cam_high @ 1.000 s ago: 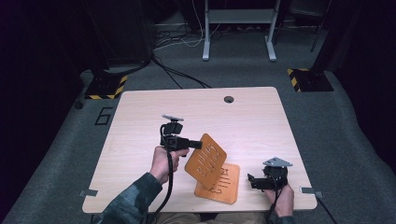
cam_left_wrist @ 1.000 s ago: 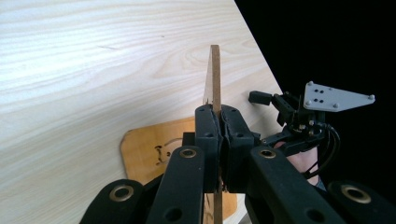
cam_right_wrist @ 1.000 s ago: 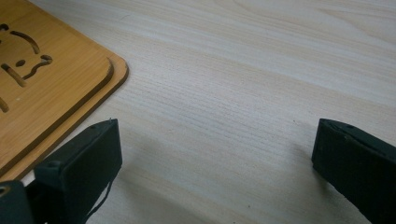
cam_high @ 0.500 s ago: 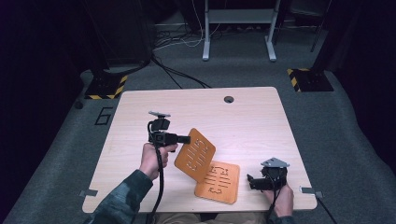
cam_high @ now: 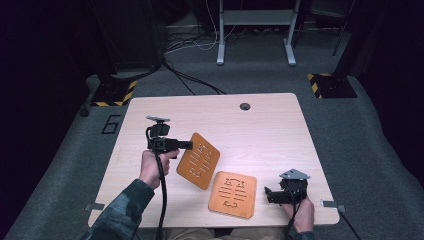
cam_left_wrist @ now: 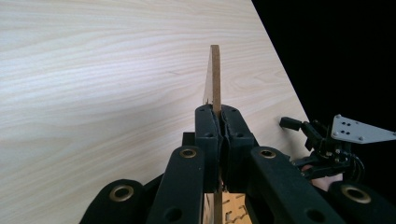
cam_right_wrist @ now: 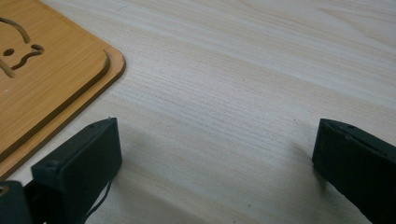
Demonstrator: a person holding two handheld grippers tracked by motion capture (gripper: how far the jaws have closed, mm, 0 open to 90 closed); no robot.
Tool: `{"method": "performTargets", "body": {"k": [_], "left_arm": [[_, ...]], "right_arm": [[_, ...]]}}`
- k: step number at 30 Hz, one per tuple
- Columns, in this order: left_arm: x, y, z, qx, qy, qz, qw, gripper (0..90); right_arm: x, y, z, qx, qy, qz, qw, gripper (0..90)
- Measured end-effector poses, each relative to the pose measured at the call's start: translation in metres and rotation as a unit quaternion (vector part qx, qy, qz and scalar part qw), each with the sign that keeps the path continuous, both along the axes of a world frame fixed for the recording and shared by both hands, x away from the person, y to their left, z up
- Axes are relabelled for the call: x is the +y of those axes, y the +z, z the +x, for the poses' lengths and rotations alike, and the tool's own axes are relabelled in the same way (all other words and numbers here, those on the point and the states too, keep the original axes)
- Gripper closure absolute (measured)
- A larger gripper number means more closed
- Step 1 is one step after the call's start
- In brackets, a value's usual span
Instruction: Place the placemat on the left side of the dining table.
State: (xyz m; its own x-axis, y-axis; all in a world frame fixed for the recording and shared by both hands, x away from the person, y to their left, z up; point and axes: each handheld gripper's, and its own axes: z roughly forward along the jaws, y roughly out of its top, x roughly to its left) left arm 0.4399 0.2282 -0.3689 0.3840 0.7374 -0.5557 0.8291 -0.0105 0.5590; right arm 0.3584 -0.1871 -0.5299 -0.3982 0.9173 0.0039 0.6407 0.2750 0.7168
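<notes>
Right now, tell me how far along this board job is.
Done: one wooden board is off the stack. In hand: the left hand-held gripper is clamped on its edge, holding it up. Left: it is not yet set down; the other boards lie flat, and the right hand-held gripper waits open beside them.

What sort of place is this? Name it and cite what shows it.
Probably a lab or recording room: a lone wooden table on grey carpet, hazard-striped stand bases, loose floor cables, dark surroundings, and a person's handheld left gripper.
</notes>
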Motion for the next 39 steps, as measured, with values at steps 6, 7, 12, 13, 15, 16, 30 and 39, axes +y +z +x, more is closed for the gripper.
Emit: {"method": "performTargets", "body": {"k": [6, 7, 12, 13, 15, 16, 30, 39], "left_arm": [[0.010, 0.002, 0.003, -0.003, 0.008, 0.004, 1.0000, 87.0], [0.012, 0.002, 0.003, -0.003, 0.011, 0.005, 0.9999, 87.0], [0.022, 0.004, 0.005, -0.005, 0.026, 0.004, 0.9997, 87.0], [0.025, 0.004, 0.005, -0.006, 0.028, 0.004, 0.9996, 87.1], [0.028, 0.004, 0.006, -0.005, 0.034, 0.005, 0.9994, 87.0], [0.030, 0.005, 0.007, -0.005, 0.037, 0.005, 0.9993, 87.0], [0.053, 0.005, 0.014, 0.001, 0.058, 0.014, 0.9982, 87.0], [0.066, 0.006, 0.019, 0.005, 0.076, 0.019, 0.9969, 87.0]], "right_arm": [[0.000, 0.000, 0.000, -0.001, 0.000, 0.000, 1.0000, 0.4], [0.000, 0.000, 0.000, -0.001, 0.000, 0.000, 1.0000, 0.4], [0.000, 0.000, 0.000, -0.001, 0.000, 0.000, 1.0000, 0.5], [0.000, 0.000, 0.000, -0.001, 0.000, 0.000, 1.0000, 0.5], [0.000, 0.000, 0.000, -0.001, 0.001, 0.001, 1.0000, 0.5], [0.000, 0.000, 0.000, 0.000, 0.000, 0.001, 1.0000, 0.6], [0.000, 0.000, 0.000, -0.001, 0.001, 0.001, 1.0000, 0.6], [0.000, 0.000, 0.000, -0.001, 0.001, 0.001, 1.0000, 0.6]]}}
